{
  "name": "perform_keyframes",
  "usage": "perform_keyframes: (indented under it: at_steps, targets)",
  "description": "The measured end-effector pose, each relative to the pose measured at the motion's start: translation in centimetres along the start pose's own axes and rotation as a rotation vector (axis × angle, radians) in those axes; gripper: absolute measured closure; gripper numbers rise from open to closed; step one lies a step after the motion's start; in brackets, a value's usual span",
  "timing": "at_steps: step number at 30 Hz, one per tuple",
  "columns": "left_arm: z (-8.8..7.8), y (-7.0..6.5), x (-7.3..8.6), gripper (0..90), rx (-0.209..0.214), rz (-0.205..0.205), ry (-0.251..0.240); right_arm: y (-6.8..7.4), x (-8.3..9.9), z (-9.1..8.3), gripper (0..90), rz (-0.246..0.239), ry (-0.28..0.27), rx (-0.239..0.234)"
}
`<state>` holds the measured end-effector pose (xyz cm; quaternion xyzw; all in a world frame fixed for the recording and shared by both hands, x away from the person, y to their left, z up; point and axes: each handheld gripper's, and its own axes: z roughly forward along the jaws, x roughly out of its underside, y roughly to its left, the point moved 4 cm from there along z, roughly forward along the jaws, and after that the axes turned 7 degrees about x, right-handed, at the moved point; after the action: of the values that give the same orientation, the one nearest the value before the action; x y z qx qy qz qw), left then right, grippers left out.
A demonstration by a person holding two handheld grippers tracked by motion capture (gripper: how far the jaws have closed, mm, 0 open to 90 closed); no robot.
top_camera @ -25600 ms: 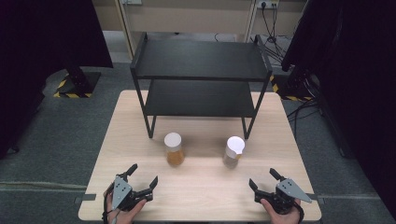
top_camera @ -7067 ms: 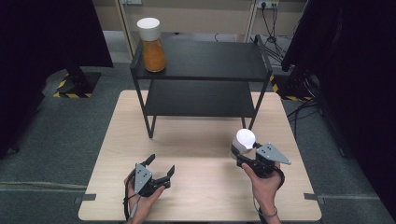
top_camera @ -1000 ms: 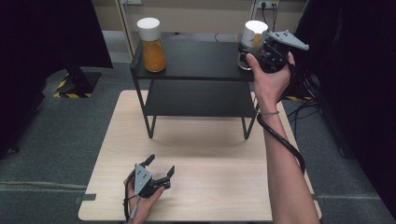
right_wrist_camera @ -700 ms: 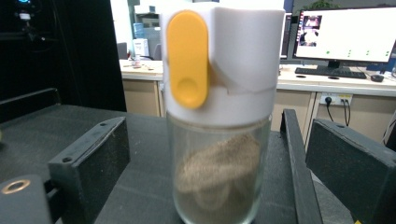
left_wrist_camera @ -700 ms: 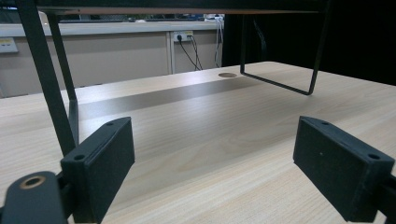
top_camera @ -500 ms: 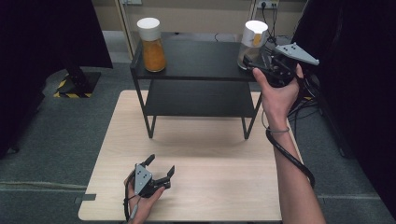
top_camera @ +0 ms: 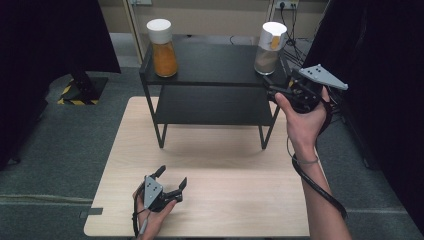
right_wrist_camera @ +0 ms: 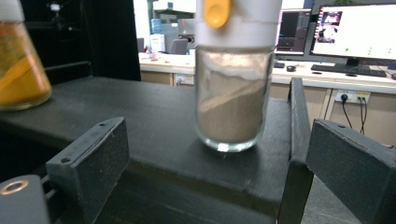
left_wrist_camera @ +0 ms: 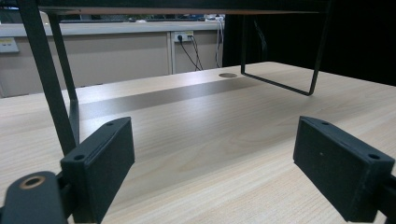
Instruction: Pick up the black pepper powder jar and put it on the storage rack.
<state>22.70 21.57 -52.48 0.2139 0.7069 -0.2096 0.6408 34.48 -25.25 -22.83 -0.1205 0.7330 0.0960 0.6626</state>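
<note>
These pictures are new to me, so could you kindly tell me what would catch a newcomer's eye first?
Two white-capped jars stand on the top of the black shelf rack: the jar of orange powder at its left end, the jar of beige powder at its right. The right claw is open just in front of the beige jar, not touching it. The left claw rests open low on the wooden table.

I note a black shelf [top_camera: 210,62] on the pale wood-grain bench [top_camera: 210,200]; white-capped jars: one [top_camera: 162,48] orange-filled, one [top_camera: 268,47] beige-filled with yellow tab.
</note>
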Motion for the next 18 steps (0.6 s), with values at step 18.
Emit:
perform_keyframes:
  at_steps: [18]
  targets:
    - [0.0, 0.0, 0.0, 11.9, -0.001, -0.003, 0.000, -0.5, 3.7, -3.8, 6.2, -0.017, 0.002, -0.055]
